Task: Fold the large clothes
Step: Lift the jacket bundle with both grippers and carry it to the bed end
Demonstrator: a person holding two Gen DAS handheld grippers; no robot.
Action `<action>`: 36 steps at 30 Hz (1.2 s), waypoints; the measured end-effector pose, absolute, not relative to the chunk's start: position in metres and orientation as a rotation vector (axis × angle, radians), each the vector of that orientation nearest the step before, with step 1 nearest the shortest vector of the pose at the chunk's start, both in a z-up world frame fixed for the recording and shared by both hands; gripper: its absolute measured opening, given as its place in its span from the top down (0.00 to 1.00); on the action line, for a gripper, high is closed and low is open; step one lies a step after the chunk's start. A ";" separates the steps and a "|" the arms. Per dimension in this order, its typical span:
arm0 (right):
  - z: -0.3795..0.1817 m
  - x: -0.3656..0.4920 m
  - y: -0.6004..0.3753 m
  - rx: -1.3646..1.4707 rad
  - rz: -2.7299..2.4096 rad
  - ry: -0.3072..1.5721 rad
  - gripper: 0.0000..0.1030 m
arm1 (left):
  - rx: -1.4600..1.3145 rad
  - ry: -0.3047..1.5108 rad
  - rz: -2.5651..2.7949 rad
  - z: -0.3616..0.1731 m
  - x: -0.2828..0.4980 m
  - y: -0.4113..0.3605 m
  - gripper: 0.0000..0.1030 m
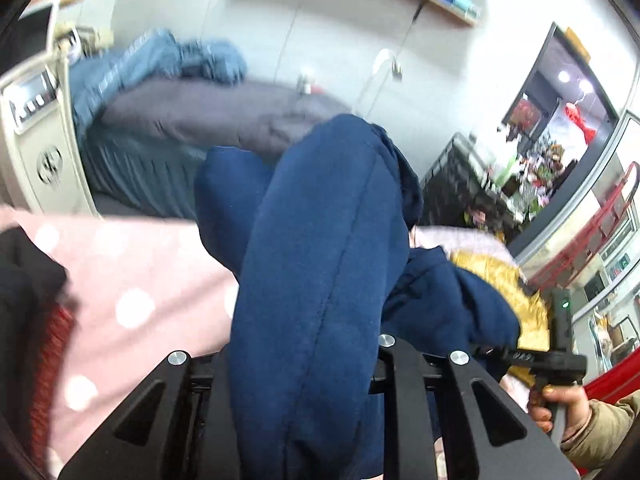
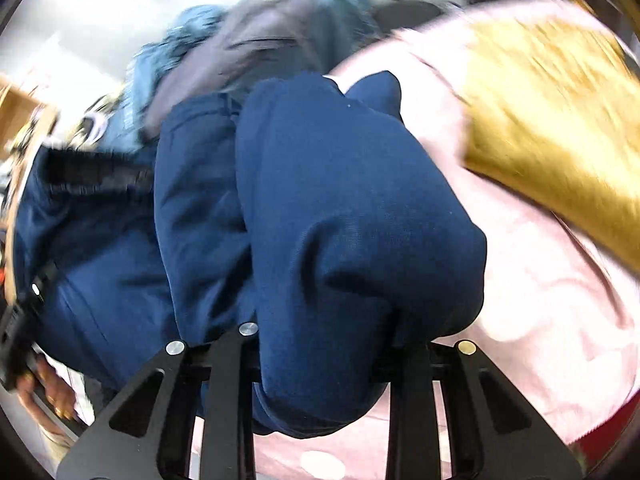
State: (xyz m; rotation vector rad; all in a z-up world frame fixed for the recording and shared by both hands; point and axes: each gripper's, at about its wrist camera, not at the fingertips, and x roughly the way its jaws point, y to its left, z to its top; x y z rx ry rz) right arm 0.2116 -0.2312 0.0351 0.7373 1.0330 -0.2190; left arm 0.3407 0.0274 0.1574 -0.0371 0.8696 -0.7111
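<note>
A navy blue garment (image 1: 320, 240) hangs bunched between both grippers above a pink polka-dot sheet (image 1: 132, 272). My left gripper (image 1: 304, 364) is shut on a thick fold of it; the cloth hides the fingertips. My right gripper (image 2: 324, 360) is shut on another bunched fold of the same garment (image 2: 340, 208), fingertips hidden too. The right gripper also shows in the left wrist view (image 1: 560, 356), held by a hand at the far right. The left gripper's edge shows at the left of the right wrist view (image 2: 20, 328).
A yellow-gold garment (image 2: 560, 112) lies on a pale pink cloth (image 2: 540, 280) to the right. Grey (image 1: 208, 112) and light blue clothes (image 1: 160, 64) are piled behind. A cream appliance (image 1: 36, 128) stands at the left. A dark and red cloth (image 1: 36, 320) lies at the near left.
</note>
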 end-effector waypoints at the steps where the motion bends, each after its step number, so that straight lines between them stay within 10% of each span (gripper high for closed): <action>1: 0.045 0.218 -0.216 0.711 -0.181 1.020 0.75 | -0.042 0.835 -0.687 0.176 0.339 0.045 0.81; 12: 0.174 0.412 0.026 0.502 0.512 0.884 0.74 | -0.339 0.491 -0.093 0.310 0.263 0.418 0.80; 20: 0.088 0.553 0.240 0.576 0.715 1.188 0.72 | -0.869 0.658 0.352 0.162 0.205 0.661 0.75; 25: -0.020 0.578 0.278 0.752 0.543 1.387 0.61 | -1.178 0.712 0.375 0.039 0.172 0.710 0.51; 29: -0.029 0.582 0.284 0.702 0.524 1.392 0.56 | -1.057 0.775 0.444 0.044 0.183 0.711 0.23; 36: -0.028 0.566 0.251 0.757 0.512 1.429 0.32 | -0.960 0.817 0.524 0.066 0.185 0.698 0.12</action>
